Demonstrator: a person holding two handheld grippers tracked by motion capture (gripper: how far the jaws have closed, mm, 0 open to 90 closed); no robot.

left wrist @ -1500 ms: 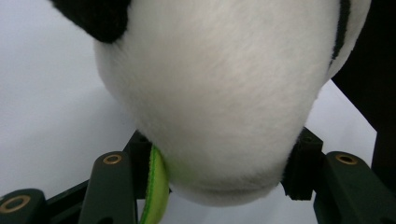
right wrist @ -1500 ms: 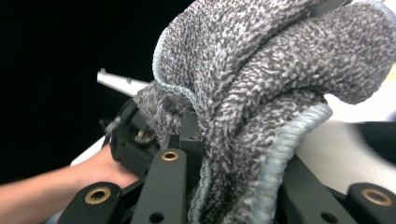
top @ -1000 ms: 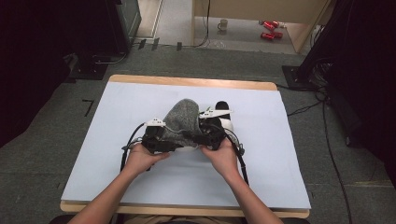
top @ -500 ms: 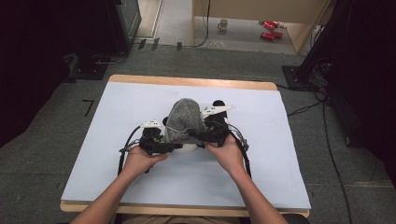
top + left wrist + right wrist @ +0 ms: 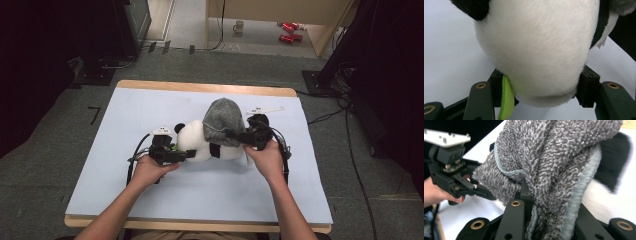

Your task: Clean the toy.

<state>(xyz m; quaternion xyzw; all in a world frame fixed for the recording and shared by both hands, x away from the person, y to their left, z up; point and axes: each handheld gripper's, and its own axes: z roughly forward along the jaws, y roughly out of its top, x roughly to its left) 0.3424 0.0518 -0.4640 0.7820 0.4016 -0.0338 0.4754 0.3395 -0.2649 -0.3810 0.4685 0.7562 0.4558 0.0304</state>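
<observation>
Grey knitted hat [image 5: 223,120] pinched in right gripper [image 5: 239,135] (panda toy [image 5: 197,142] under it)

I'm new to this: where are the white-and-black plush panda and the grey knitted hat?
white-and-black plush panda [image 5: 192,142], high view, white body.
grey knitted hat [image 5: 222,120], high view, rounded crown.

Lab: cables [image 5: 345,107], dark equipment racks [image 5: 127,25]
</observation>
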